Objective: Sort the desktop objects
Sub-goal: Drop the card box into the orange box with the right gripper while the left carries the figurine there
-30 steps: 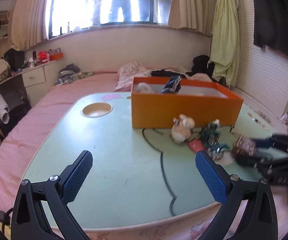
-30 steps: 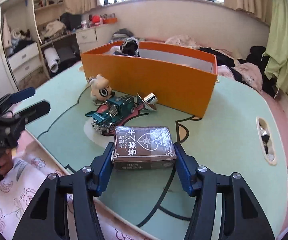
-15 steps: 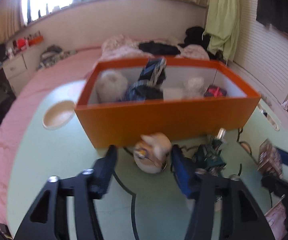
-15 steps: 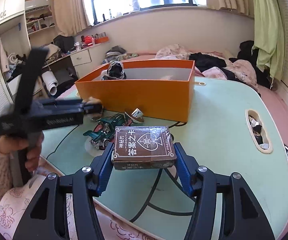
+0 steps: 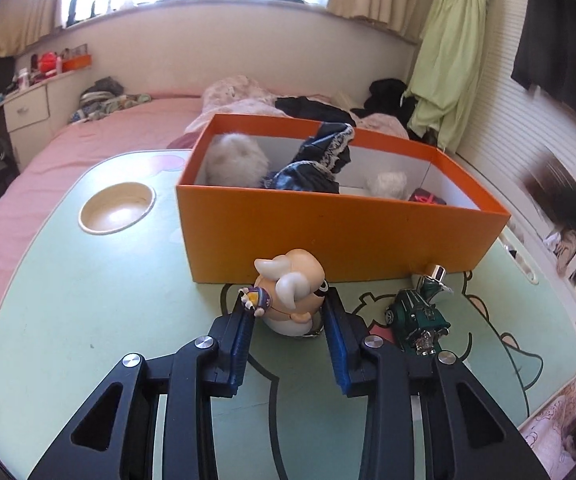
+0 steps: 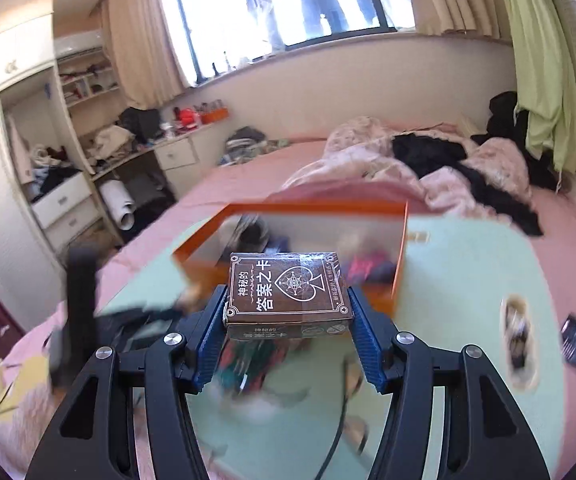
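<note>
Closing my left tongs [image 5: 290, 312] around the small cream plastic pig figurine with white horns [image 5: 290, 300], I see it between the blue pads on the pale green worktop [image 5: 87, 300], just before the orange cardboard box [image 5: 340, 236]. My right tongs [image 6: 288, 332] pinch the brown card pack with white lettering [image 6: 285, 294], raised before that box. Next I judge both need lifting over the rim and releasing inside; the green toy car [image 5: 418, 316] waits alongside.
</note>
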A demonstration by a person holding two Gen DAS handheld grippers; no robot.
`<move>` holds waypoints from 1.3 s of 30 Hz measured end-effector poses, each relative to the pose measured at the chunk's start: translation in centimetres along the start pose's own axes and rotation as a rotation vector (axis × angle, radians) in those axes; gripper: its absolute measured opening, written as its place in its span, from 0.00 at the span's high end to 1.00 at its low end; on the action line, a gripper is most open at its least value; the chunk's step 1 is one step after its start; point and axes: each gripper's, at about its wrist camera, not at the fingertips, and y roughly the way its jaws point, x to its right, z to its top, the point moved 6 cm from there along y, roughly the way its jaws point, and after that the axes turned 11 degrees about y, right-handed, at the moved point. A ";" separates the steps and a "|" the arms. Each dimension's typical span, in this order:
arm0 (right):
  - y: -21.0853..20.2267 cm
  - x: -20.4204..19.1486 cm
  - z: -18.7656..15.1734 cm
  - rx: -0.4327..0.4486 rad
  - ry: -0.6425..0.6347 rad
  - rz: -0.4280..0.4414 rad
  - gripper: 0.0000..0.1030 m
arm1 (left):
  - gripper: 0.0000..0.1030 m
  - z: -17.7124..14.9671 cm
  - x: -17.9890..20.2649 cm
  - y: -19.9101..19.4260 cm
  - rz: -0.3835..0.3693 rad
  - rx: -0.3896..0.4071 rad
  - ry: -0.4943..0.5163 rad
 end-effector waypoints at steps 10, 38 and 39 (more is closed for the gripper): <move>9.7 1.5 4.4 -0.109 0.043 -0.146 0.34 | 0.68 0.8 -0.3 -0.5 0.005 0.038 -0.001; 0.5 2.3 -7.0 -0.023 -0.079 -0.182 0.25 | 0.35 8.9 0.6 0.6 0.103 0.022 0.034; 0.4 2.4 -7.0 -0.021 -0.078 -0.184 0.25 | 0.27 8.0 0.7 -0.1 0.065 0.051 0.020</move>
